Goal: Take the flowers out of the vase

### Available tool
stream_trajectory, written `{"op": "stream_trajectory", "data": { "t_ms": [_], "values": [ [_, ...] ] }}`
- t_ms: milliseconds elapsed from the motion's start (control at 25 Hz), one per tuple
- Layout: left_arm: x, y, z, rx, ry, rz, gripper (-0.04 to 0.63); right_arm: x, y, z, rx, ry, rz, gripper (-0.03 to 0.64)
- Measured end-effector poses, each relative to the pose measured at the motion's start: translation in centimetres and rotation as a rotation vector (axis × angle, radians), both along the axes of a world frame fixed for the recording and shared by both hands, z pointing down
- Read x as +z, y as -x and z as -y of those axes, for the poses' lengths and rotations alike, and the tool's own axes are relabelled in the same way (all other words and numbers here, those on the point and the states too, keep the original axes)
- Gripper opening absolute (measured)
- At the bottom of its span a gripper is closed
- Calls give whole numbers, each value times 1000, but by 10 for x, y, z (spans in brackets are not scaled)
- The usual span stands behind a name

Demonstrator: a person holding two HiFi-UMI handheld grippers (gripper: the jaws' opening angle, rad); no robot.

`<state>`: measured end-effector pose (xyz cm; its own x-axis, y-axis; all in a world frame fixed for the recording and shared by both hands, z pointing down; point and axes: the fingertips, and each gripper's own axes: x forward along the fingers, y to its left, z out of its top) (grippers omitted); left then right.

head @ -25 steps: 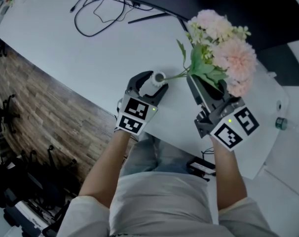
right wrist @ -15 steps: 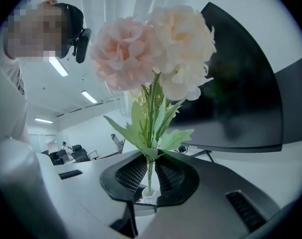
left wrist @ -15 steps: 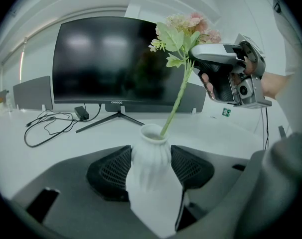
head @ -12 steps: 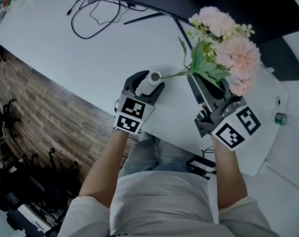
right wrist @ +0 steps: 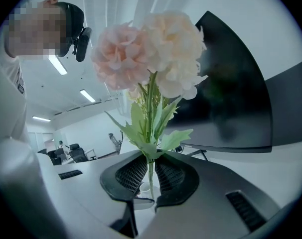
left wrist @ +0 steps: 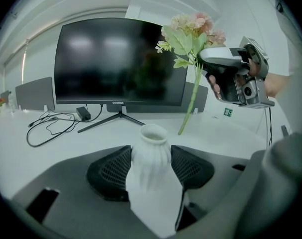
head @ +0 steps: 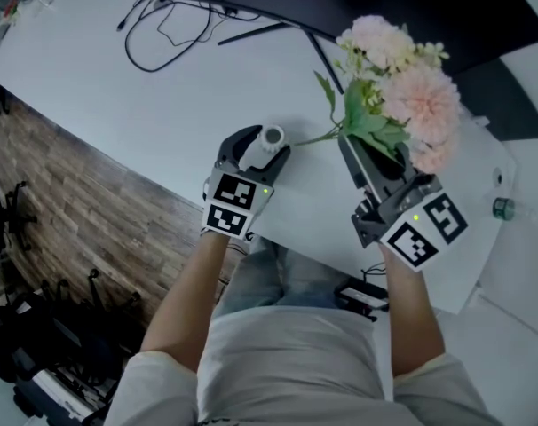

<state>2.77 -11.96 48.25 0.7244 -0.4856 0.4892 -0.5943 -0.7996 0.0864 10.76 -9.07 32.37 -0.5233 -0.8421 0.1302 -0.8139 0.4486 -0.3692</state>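
White ribbed vase [left wrist: 151, 156] sits clamped between the jaws of the left gripper [head: 258, 149]. The right gripper [head: 372, 151] has its jaws nearly together, pinching the green stems of the pink flowers [head: 404, 96]. The blooms stand beyond its fingertips, and the stem end hangs clear of the vase, just beside its mouth.

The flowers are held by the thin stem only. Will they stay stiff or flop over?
Likely top-heavy: the large flowers sit well above the right gripper. The stem hangs straight below it, so probably fairly stiff, yet it may swing.
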Motion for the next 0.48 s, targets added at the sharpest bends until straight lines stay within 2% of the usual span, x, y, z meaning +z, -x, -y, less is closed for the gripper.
{"op": "stream_trajectory", "data": {
  "t_ms": [480],
  "values": [
    [-4,6,5,6,-37,-7,278,15,-6,-1,0,28,-12,67]
  ]
}}
